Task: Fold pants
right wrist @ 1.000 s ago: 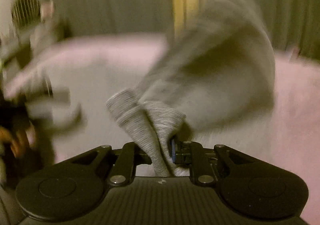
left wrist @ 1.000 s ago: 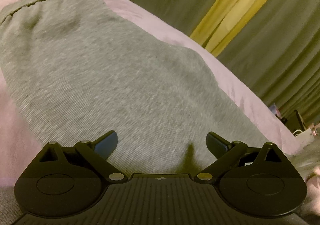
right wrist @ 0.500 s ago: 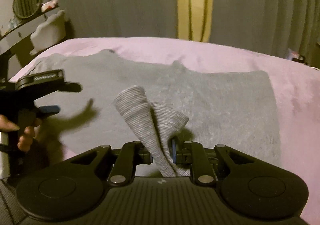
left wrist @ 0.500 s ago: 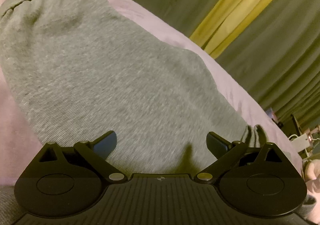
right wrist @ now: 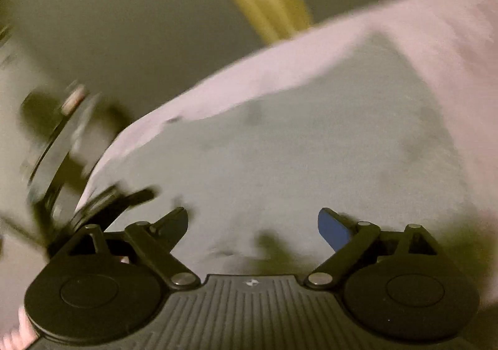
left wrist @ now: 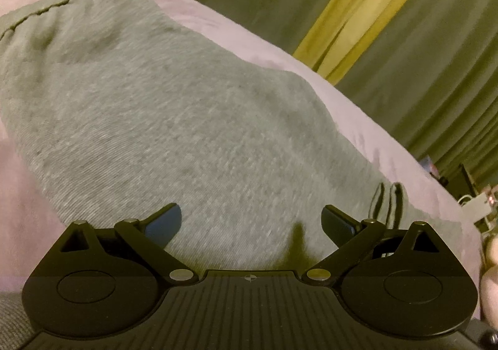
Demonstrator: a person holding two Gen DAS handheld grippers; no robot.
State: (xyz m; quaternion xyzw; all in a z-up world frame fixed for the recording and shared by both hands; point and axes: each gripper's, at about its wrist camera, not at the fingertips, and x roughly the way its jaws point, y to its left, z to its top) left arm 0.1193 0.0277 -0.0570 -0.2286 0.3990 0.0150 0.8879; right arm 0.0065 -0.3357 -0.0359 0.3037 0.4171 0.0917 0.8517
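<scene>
Both grippers are seen with jaws spread and nothing between them: the left gripper (left wrist: 251, 220) is released above the grey pants (left wrist: 186, 132), and the right gripper (right wrist: 252, 224) is opening, its cuff let go and no cloth touching its pads. The pants lie flat on the pink bedspread (left wrist: 358, 119), filling the centre of each view, with the ribbed cuffs (left wrist: 387, 197) visible at three o'clock in the left wrist view. For a clean fold, the released layer should be left to settle squarely before any edge is regripped, and wrinkles should be smoothed outward. The left gripper is pitched downward over the cloth; the right view is blurred and tilted, so a rolled wrist is judged.
</scene>
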